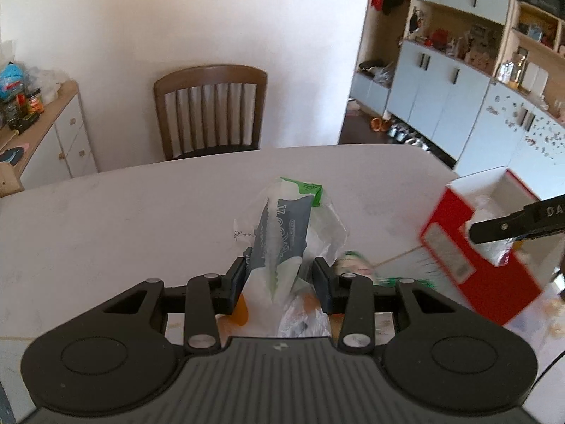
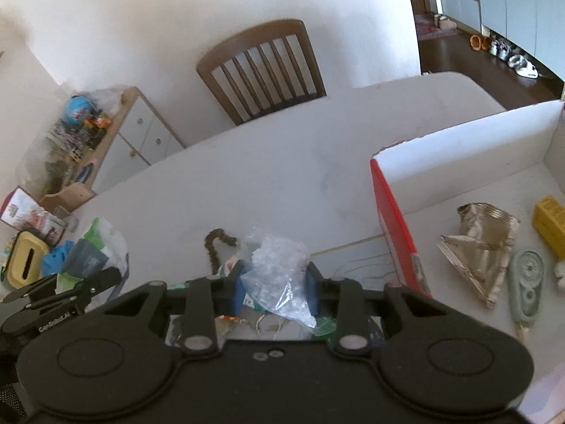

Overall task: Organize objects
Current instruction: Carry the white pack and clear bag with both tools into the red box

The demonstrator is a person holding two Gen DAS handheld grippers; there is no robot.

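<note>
My left gripper (image 1: 279, 275) is shut on a white, grey and green plastic wrapper (image 1: 282, 233), held above the white table (image 1: 123, 219). My right gripper (image 2: 275, 282) is shut on a crumpled clear plastic bag (image 2: 279, 268). A red box with a white inside (image 2: 459, 176) stands on the right; it also shows in the left wrist view (image 1: 483, 275). In it lie a crumpled silver foil bag (image 2: 483, 243), a green correction tape dispenser (image 2: 526, 282) and a yellow item (image 2: 551, 219). The right gripper's finger shows in the left wrist view (image 1: 508, 226) over the box.
A brown beaded string (image 2: 215, 247) and more wrappers (image 2: 265, 321) lie on the table under the right gripper. A wooden chair (image 1: 212, 109) stands at the far side. A sideboard with jars (image 1: 31, 113) is at the left, cabinets (image 1: 441, 95) at the right.
</note>
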